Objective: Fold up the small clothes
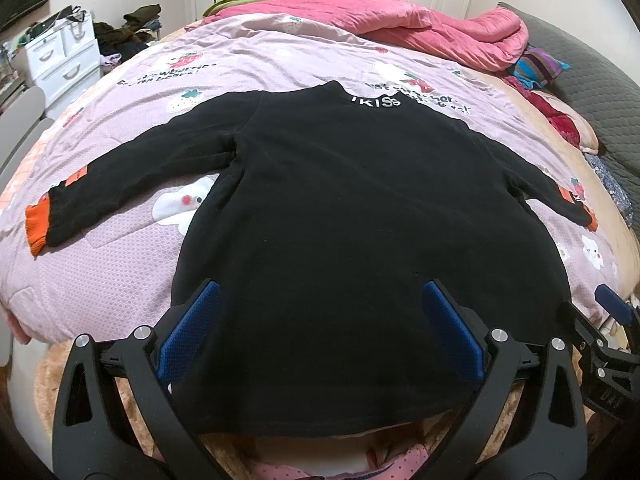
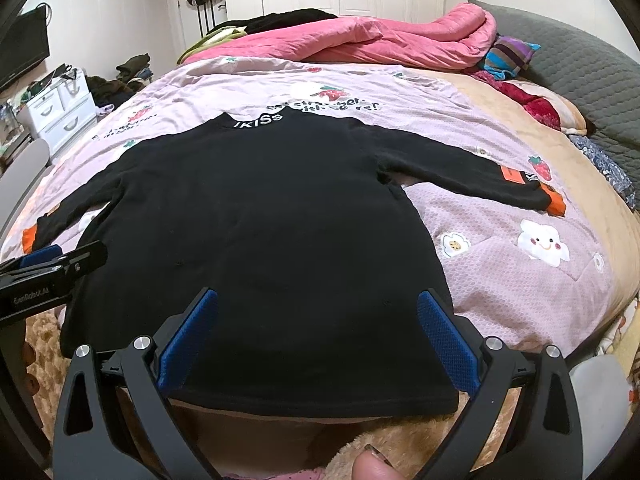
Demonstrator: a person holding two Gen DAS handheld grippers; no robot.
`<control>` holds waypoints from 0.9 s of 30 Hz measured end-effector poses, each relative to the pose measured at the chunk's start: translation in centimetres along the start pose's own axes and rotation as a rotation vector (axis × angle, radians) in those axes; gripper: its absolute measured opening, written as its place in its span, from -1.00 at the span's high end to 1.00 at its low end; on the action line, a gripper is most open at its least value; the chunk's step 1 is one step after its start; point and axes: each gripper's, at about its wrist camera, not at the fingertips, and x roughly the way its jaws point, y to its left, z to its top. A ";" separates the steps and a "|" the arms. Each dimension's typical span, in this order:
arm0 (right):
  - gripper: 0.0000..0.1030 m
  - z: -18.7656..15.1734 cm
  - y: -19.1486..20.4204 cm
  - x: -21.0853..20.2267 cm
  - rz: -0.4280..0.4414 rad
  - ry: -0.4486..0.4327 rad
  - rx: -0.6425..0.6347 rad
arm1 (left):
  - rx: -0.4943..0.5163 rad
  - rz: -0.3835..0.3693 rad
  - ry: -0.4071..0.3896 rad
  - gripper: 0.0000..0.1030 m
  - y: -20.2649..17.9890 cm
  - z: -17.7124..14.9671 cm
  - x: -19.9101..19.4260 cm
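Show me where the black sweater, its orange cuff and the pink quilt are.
black sweater (image 1: 340, 200): left wrist view, middle of the body.
orange cuff (image 1: 37, 230): left wrist view, end of the sleeve at image left.
pink quilt (image 2: 380, 42): right wrist view, bunched middle fold.

A sweater (image 1: 340, 208) lies flat on the quilt (image 1: 132, 264) of a bed, collar away, sleeves spread left and right. Behind it lies a bunched duvet (image 1: 420, 28). The left gripper (image 1: 316, 328) and right gripper (image 2: 316, 328) hover over its near hem, jaws apart
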 end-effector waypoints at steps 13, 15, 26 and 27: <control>-0.92 -0.1 0.1 -0.2 0.004 -0.004 0.005 | 0.002 0.001 -0.002 -0.83 0.0 -0.1 -0.1; -0.92 -0.1 0.1 -0.2 0.006 -0.002 0.003 | 0.001 -0.001 -0.001 -0.83 0.1 -0.1 -0.1; -0.92 0.2 0.2 -0.1 0.015 -0.001 0.003 | 0.004 0.003 -0.004 -0.83 0.1 -0.1 -0.2; -0.92 0.2 0.2 -0.1 0.016 -0.001 0.004 | 0.004 0.003 -0.003 -0.83 0.1 0.0 -0.1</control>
